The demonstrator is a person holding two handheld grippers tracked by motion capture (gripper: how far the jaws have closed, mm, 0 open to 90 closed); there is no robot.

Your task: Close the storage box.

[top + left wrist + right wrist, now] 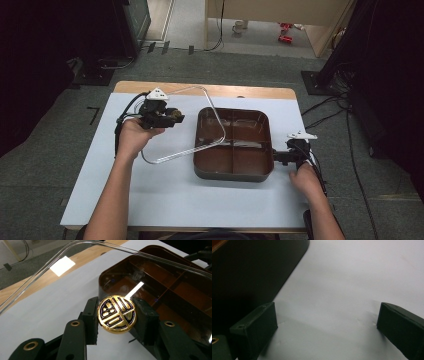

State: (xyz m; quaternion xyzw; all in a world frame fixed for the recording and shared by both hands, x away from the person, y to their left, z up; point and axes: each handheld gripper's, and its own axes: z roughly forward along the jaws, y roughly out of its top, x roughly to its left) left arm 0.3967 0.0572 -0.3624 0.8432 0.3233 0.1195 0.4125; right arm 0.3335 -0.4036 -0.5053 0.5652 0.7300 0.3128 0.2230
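Seen from above: a white table [150, 200] at centre frame, with a dark brown tray [233, 172] divided into four compartments sitting slightly right of centre. Leaning over the tray's left half, a clear plastic lid [165, 157], tilted, its far edge raised toward the upper middle of the frame and its near corner low at the table, left of the tray.

At left of centre, the left gripper [176, 118], held in the person's left hand [131, 137], jaws pointing right toward the tray. In the left gripper view, at centre frame, jaws pinching a round gold knob [116, 314] with a black ornamental pattern, one black pad pressed on each side of it. Knob apparently the lid's handle, since the clear lid edge [150, 256] sweeps across the top of that view over the tray's compartments; the join itself not visible.

At right of centre, the right gripper [280, 157], held in the right hand [306, 181], right beside the tray's right wall. In the right gripper view, jaws spread wide with only bare table between them; the tray's dark wall at upper left, just outside the left jaw. Contact with the tray not certain.

Likely step: lid held by its knob, either coming off or going on; direction not decidable. Next move calls for keeping the pinch firm on the knob, and steadying the tray with the right gripper.
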